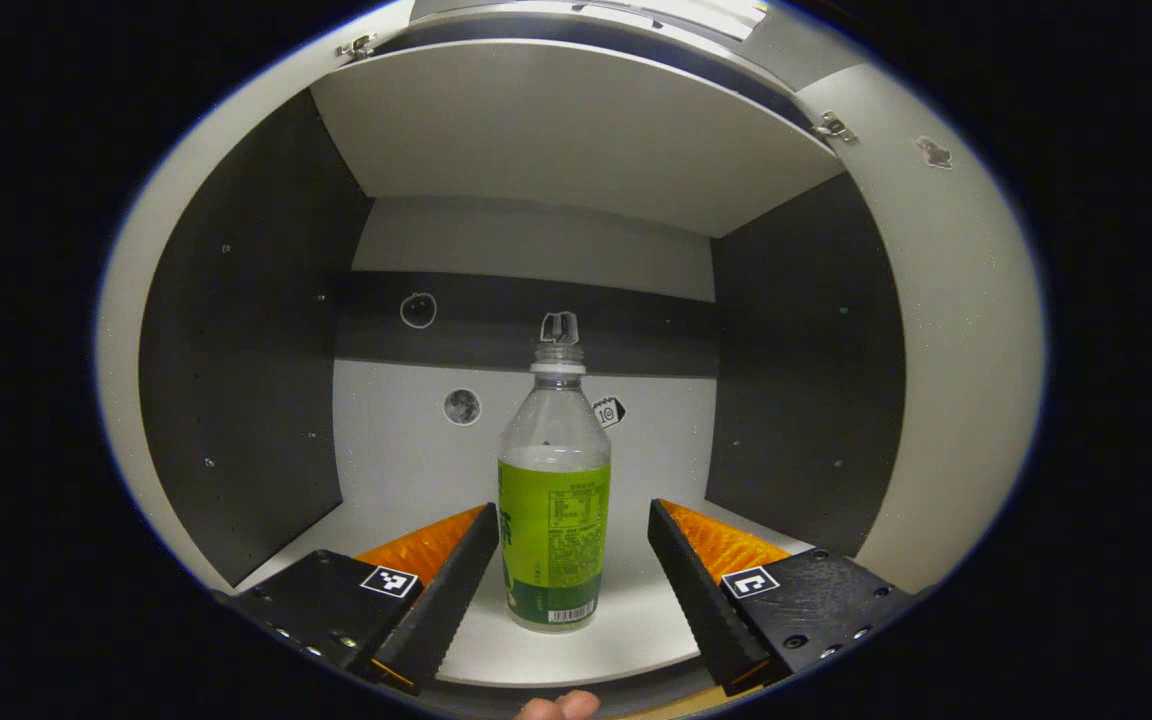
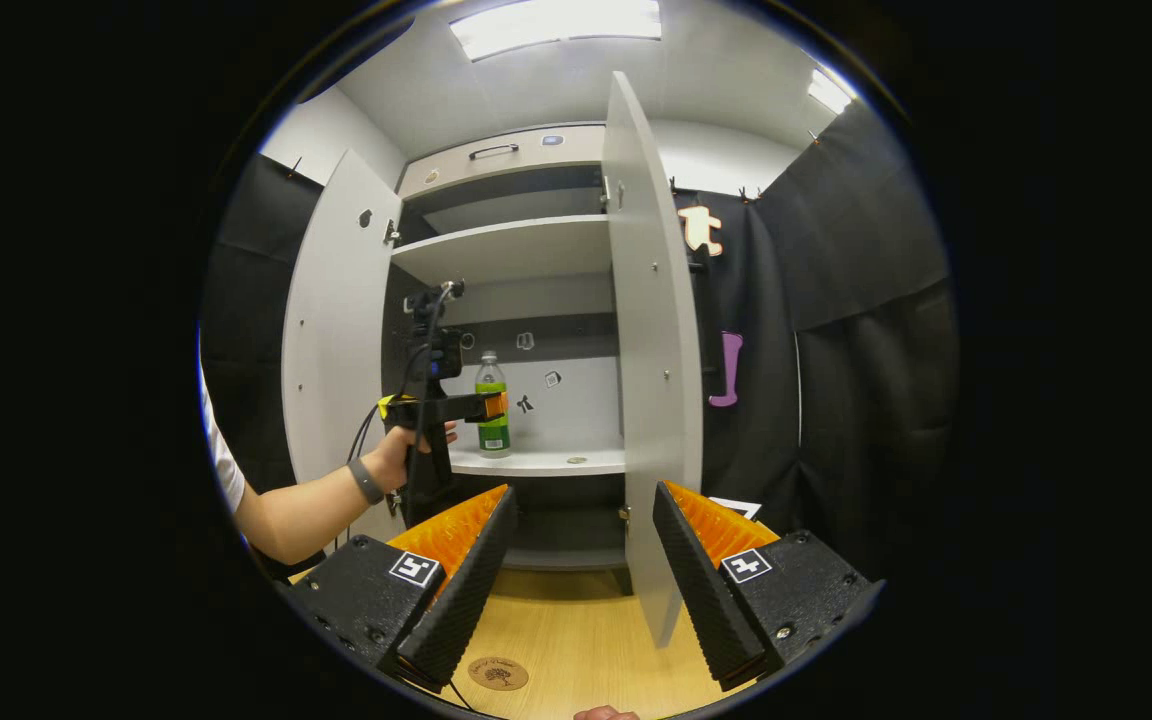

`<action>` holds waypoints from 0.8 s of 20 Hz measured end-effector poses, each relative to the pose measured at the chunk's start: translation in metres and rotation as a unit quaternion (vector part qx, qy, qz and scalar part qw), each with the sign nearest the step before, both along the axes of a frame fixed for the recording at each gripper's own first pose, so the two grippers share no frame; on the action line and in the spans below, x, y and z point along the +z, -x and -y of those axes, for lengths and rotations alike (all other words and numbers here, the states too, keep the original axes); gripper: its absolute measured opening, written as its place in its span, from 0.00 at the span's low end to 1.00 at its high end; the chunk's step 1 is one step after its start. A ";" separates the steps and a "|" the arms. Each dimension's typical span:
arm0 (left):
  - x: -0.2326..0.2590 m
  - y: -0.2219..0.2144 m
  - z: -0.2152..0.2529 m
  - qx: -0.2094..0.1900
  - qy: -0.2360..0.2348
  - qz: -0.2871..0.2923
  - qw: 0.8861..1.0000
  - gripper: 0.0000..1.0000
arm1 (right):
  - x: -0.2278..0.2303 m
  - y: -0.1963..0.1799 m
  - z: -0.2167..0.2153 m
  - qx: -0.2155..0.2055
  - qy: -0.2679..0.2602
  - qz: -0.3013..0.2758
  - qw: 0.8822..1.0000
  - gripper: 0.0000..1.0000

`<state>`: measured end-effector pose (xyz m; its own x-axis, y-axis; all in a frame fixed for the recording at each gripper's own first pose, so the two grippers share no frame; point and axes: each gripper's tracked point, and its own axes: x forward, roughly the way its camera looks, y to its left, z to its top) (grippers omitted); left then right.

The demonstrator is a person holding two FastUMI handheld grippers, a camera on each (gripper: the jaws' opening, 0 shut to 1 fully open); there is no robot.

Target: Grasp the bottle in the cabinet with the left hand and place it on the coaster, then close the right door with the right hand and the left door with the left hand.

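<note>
Reaching stage: left gripper [image 1: 568, 575] spread wide around the bottle [image 1: 554, 500] on the cabinet shelf [image 1: 636, 630], not yet pinching — needs closing (gently). Right gripper [image 2: 581, 570] also spread, idle.

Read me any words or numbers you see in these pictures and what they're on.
"10": small sticker on the cabinet's back wall.
Bottle label: print too small to read.
Coaster: engraving too blurred to read.
Square tags on the left tongs and the right tongs: patterns, no words.
</note>
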<state>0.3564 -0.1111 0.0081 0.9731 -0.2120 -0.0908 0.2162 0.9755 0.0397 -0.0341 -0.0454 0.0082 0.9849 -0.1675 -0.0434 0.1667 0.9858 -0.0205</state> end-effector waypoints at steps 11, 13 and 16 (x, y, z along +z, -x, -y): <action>0.006 -0.045 -0.007 0.015 0.012 0.018 1.000 0.79 | 0.000 -0.006 0.017 -0.018 0.008 -0.005 1.000 0.84; 0.007 -0.040 -0.008 0.016 0.004 0.020 1.000 0.77 | 0.001 -0.009 0.016 -0.013 0.005 -0.004 1.000 0.84; 0.021 -0.021 -0.006 0.006 -0.007 0.038 0.999 0.73 | 0.006 -0.010 0.011 -0.004 0.008 -0.001 1.000 0.84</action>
<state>0.3772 -0.1050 0.0294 0.9797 -0.1993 -0.0193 0.2002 0.9772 0.0701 -0.0236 -0.0567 0.0138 0.9834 -0.1764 -0.0424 0.1750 0.9839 -0.0366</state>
